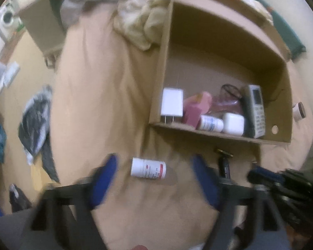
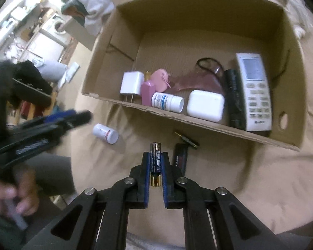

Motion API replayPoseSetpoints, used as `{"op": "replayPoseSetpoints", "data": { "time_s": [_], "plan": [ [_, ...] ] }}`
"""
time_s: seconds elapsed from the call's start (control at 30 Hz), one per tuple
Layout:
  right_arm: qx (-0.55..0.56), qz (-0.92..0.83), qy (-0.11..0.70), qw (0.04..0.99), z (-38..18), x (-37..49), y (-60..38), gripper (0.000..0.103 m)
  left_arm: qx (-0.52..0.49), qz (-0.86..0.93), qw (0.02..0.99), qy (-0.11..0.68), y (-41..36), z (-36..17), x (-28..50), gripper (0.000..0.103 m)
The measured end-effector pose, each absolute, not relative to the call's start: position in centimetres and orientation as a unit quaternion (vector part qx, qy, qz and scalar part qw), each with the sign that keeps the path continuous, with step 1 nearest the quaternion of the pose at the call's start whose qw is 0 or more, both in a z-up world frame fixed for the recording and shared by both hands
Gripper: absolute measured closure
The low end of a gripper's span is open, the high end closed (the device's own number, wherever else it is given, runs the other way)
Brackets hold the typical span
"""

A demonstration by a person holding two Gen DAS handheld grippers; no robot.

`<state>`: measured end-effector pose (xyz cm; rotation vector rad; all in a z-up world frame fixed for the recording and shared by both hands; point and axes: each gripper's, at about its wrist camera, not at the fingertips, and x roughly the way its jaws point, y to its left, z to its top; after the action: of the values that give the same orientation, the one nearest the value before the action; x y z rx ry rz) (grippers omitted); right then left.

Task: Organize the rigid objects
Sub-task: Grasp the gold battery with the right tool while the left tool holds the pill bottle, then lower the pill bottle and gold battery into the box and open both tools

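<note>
A cardboard box [image 2: 200, 125] stands on a tan bedsheet and holds a white charger [image 2: 132, 84], a pink bottle, a white pill bottle [image 2: 167, 102], a white case [image 2: 205, 105] and a white remote [image 2: 255, 91]. My right gripper [image 2: 155, 156] is shut on a battery [image 2: 155, 159] and holds it in front of the box. My left gripper [image 1: 154, 162] is open, its blue fingers on either side of a white pill bottle [image 1: 148, 168] lying on the sheet. That bottle also shows in the right wrist view [image 2: 105, 133].
A black rectangular item [image 2: 180, 156] and a small black and gold piece [image 2: 186, 138] lie on the sheet before the box. A small jar [image 1: 299, 111] sits right of the box. Crumpled cloth [image 1: 141, 23] lies behind it. Clothes and bags litter the floor at left.
</note>
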<state>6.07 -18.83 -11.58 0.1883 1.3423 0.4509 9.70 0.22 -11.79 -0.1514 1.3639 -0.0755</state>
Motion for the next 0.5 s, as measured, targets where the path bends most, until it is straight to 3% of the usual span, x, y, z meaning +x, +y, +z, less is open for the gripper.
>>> {"op": "replayPoseSetpoints", "data": {
  "time_s": [0.2, 0.23, 0.27, 0.3, 0.5],
  "plan": [
    [0.131, 0.210, 0.598, 0.762, -11.4, 6.8, -20.4, 0.091, 0.013, -0.046, 0.732, 0.680, -2.3, -16.8, 9.8, 0.026],
    [0.135, 0.210, 0.594, 0.764, -11.4, 6.8, -20.6, 0.091, 0.021, -0.043, 0.731, 0.681, -2.5, -17.2, 9.9, 0.030],
    [0.137, 0.212, 0.590, 0.767, -11.1, 7.0, -20.8, 0.092, 0.033, -0.039, 0.730, 0.682, -2.6, -17.6, 9.9, 0.050],
    [0.138, 0.214, 0.586, 0.769, -10.8, 6.9, -21.0, 0.092, 0.042, -0.036, 0.728, 0.683, -2.7, -17.9, 9.9, 0.060],
    [0.158, 0.217, 0.573, 0.775, -9.8, 7.2, -22.2, 0.092, 0.070, -0.030, 0.742, 0.666, -2.8, -17.0, 9.3, 0.060]
  ]
}}
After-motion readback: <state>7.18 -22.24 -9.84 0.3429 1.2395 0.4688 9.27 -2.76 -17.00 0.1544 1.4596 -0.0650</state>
